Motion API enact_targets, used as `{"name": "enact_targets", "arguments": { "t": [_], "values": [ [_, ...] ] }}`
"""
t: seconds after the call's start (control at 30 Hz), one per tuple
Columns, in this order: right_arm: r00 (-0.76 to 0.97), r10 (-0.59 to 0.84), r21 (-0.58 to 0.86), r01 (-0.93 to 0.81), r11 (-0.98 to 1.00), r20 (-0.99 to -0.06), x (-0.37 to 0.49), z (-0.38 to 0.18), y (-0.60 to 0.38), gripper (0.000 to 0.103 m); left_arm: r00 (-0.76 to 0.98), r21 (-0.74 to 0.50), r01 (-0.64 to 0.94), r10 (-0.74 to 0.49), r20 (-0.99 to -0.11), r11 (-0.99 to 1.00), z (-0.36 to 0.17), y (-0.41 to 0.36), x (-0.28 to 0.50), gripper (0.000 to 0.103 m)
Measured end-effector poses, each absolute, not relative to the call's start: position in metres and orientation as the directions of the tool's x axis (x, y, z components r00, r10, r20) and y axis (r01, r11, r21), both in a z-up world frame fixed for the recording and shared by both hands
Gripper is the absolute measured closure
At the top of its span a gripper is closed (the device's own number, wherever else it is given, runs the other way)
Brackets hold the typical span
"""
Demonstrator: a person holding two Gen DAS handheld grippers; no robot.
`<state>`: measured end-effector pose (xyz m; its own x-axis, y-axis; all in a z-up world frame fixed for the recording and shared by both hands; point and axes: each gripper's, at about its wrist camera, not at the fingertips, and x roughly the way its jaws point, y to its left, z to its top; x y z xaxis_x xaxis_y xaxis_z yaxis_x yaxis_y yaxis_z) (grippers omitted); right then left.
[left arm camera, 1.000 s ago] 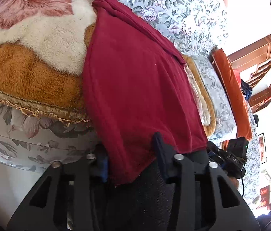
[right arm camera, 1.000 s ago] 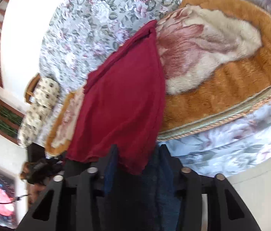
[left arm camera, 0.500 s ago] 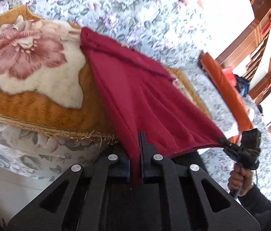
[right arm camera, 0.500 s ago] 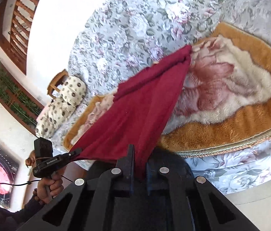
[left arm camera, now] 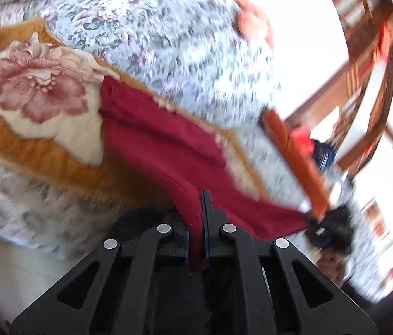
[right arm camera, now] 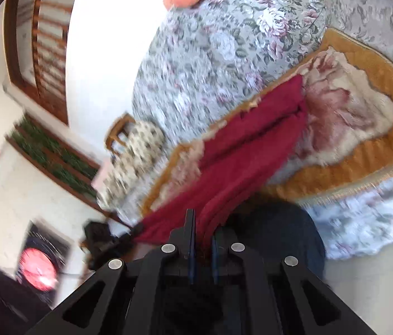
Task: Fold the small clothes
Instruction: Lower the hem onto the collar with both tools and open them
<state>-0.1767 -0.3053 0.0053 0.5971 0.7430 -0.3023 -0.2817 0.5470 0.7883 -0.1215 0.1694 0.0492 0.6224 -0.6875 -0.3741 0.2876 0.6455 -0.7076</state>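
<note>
A dark red garment (left arm camera: 163, 145) lies on a floral plush blanket (left arm camera: 37, 89) over a flowered sofa. Its near edge is lifted off the seat and stretched between both grippers. My left gripper (left arm camera: 199, 209) is shut on one near corner, the cloth pinched between its jaws. In the left wrist view the right gripper (left arm camera: 327, 229) shows blurred, holding the other corner. My right gripper (right arm camera: 200, 240) is shut on that corner of the garment (right arm camera: 252, 150). From the right wrist view the left gripper (right arm camera: 104, 237) appears at the cloth's far corner. The far edge still rests on the blanket (right arm camera: 364, 106).
The sofa's flowered backrest (left arm camera: 174, 44) rises behind the garment. An orange cushion (left arm camera: 294, 162) lies along the seat to the right, a spotted cushion (right arm camera: 138, 150) to the left. Wooden stair rails (left arm camera: 369, 64) and a pale floor (right arm camera: 369, 287) surround the sofa.
Both grippers closed on the garment's near corners, then rose, lifting the hanging edge off the sofa front and pulling it taut between them. The views now tilt up toward the backrest.
</note>
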Motion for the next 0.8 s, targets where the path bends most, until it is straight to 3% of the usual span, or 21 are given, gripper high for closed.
{"name": "enact_targets", "arguments": {
  "t": [0.13, 0.3, 0.5, 0.8],
  "values": [
    [0.641, 0.740, 0.886, -0.200, 0.418, -0.205, -0.110, 0.007, -0.317, 0.095, 0.682, -0.758, 0.255, -0.667, -0.299, 0.600, 0.051, 0.165, -0.056, 0.098],
    [0.680, 0.707, 0.912, -0.141, 0.387, -0.195, -0.014, 0.006, -0.318, 0.095, 0.725, -0.778, 0.129, -0.594, -0.349, 0.614, 0.033, 0.156, 0.027, 0.098],
    [0.702, 0.636, 0.884, -0.021, 0.467, -0.319, 0.081, -0.024, -0.318, 0.095, 0.727, -0.735, -0.021, -0.495, -0.476, 0.678, 0.004, 0.151, 0.119, 0.098],
    [0.693, 0.576, 0.835, 0.069, 0.546, -0.434, 0.159, -0.066, -0.317, 0.095, 0.696, -0.615, -0.063, -0.407, -0.591, 0.786, -0.024, 0.134, 0.189, 0.097]
  ]
}}
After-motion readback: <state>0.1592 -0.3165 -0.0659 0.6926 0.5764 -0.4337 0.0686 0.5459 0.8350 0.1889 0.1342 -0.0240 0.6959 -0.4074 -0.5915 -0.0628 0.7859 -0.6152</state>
